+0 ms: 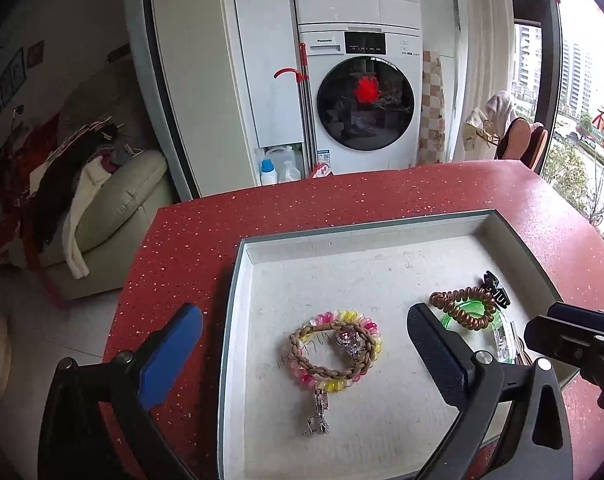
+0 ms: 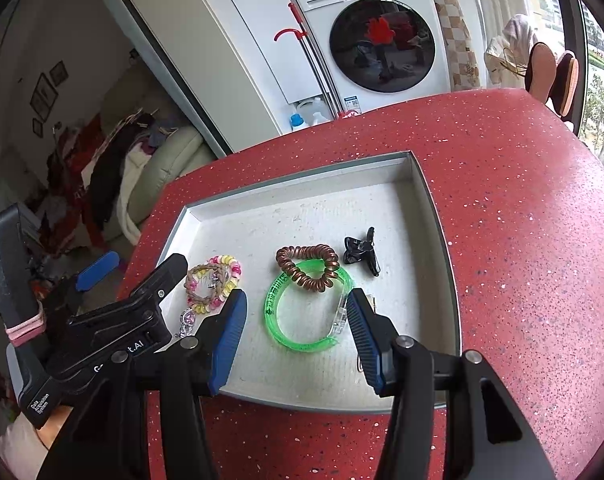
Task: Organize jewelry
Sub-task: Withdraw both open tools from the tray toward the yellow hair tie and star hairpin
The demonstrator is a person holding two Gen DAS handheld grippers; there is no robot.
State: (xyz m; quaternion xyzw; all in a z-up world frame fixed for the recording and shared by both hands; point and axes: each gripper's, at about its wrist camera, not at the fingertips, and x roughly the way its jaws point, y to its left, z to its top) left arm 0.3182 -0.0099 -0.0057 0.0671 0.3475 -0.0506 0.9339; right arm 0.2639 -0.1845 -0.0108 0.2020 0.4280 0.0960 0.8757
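Red counter (image 2: 502,200) rims tray (image 2: 434,200); left gripper (image 1: 302,344) and right gripper (image 2: 296,332) gape empty.

A red table (image 2: 502,200) flecked with pale specks carries a white-lined, grey-rimmed tray (image 2: 418,184); inside lie a translucent green bangle (image 2: 280,330), a copper-brown coil tie (image 2: 308,266), a black clip (image 2: 360,252) and a pink-and-yellow coil tie (image 1: 358,378) under a tan braid (image 1: 322,368).
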